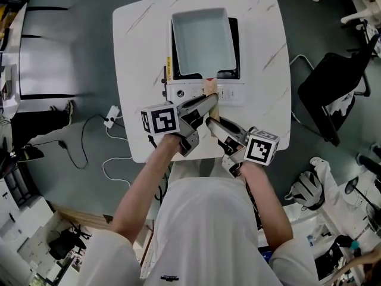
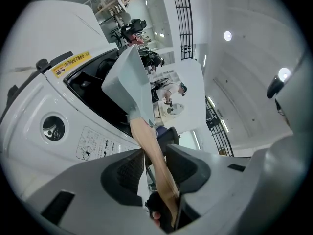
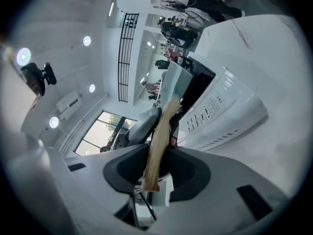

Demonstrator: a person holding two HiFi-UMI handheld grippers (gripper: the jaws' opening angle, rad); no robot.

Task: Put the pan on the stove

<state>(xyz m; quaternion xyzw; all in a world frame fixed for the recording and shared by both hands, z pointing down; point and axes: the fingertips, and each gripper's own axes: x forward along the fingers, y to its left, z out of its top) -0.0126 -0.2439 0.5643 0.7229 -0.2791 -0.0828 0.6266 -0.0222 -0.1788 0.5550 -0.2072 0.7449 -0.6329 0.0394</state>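
Note:
A pale teal square pan (image 1: pixel 202 40) rests flat on the white stove (image 1: pixel 232 94) on the white table (image 1: pixel 137 52). Its wooden handle (image 1: pixel 209 91) points back toward me over the control panel. My left gripper (image 1: pixel 211 100) reaches in from the left and my right gripper (image 1: pixel 209 123) sits just behind it. In the left gripper view the handle (image 2: pixel 151 151) runs between the jaws of the left gripper (image 2: pixel 154 168), lying against one pad with a gap at the other. In the right gripper view the handle's end (image 3: pixel 159 146) leans loosely inside the right gripper (image 3: pixel 156 173).
A black chair (image 1: pixel 333 94) stands right of the table. A power strip (image 1: pixel 112 117) with cables lies on the floor at left. A white bag (image 1: pixel 309 186) sits at lower right. The table's front edge is just under my hands.

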